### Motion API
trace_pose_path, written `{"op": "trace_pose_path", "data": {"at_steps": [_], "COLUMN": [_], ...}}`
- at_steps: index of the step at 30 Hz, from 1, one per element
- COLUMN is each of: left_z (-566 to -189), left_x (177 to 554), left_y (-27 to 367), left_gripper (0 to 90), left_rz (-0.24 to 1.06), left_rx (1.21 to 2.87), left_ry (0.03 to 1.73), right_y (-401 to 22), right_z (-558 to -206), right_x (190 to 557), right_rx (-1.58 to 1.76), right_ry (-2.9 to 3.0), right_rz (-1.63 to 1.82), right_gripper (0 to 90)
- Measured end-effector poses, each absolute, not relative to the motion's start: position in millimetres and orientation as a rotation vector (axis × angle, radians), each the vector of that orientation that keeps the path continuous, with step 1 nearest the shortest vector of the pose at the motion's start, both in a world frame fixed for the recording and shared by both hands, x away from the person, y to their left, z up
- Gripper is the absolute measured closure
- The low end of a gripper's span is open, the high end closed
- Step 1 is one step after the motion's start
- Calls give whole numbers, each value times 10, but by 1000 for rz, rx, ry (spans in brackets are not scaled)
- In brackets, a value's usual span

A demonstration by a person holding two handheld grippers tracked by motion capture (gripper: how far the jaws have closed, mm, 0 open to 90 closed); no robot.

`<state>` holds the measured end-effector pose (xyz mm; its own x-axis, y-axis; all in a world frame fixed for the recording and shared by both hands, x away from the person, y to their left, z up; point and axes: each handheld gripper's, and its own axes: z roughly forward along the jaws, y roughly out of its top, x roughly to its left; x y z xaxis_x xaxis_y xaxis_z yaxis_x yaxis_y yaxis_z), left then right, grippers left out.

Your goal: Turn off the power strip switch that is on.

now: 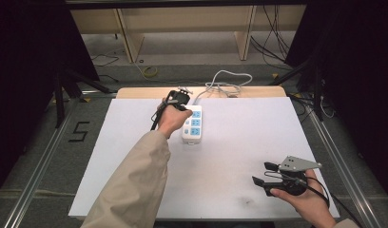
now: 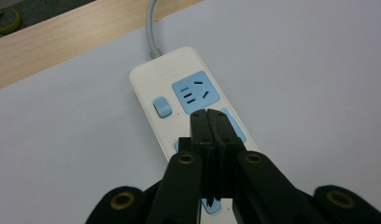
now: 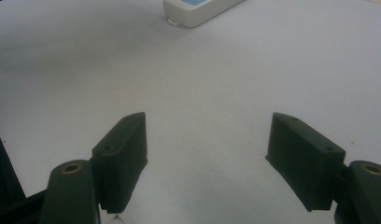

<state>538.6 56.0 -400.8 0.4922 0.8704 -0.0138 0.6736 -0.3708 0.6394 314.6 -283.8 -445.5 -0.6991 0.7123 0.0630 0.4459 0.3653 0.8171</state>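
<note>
**White sheet, one power strip, my two grippers**

White sheeting (image 1: 230,156) covers the table, with a strip of bare wood (image 1: 135,92) showing along the far edge. Beyond that edge lie grey floor, loose cables and the legs of a wooden frame; dark panels close off both sides.

From the high view, the power strip (image 1: 192,124) lies near the far edge, a little left of the middle, its long side running toward me and its grey cord (image 1: 220,80) curling off over the far edge. My left gripper (image 1: 179,97) sits just beside the strip's far end, and my right gripper (image 1: 268,173) rests near the near right corner, well apart from it.

My left gripper view (image 2: 211,116) adds what the high view is too small to give: my jaws are pressed together with nothing between them, their tips above the strip's (image 2: 188,98) middle socket, beside a blue rocker switch (image 2: 161,107). Whether they touch it I cannot tell.

My right gripper view (image 3: 207,154) shows my jaws spread wide and empty over bare sheet, with the strip's near end (image 3: 198,11) at the top.
</note>
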Motion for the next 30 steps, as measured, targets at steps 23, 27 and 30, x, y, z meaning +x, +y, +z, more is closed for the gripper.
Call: {"op": "trace_pose_path", "data": {"at_steps": [23, 27, 30], "left_z": [-4182, -4201, -4228], "left_x": [5467, 5471, 5475], "left_y": [503, 485, 471], "left_gripper": [897, 897, 897], "left_rz": [429, 428, 429], "left_rx": [2179, 2180, 2194], "left_ry": [1292, 1293, 1291], "right_y": [-2839, -2841, -2842], "right_z": [-4455, -4454, -4456], "right_x": [3143, 3141, 3141], "right_rx": [1023, 1024, 1027], "right_ry": [2331, 2331, 2332], "right_rz": [1256, 1259, 1258], "right_gripper": [288, 288, 288]}}
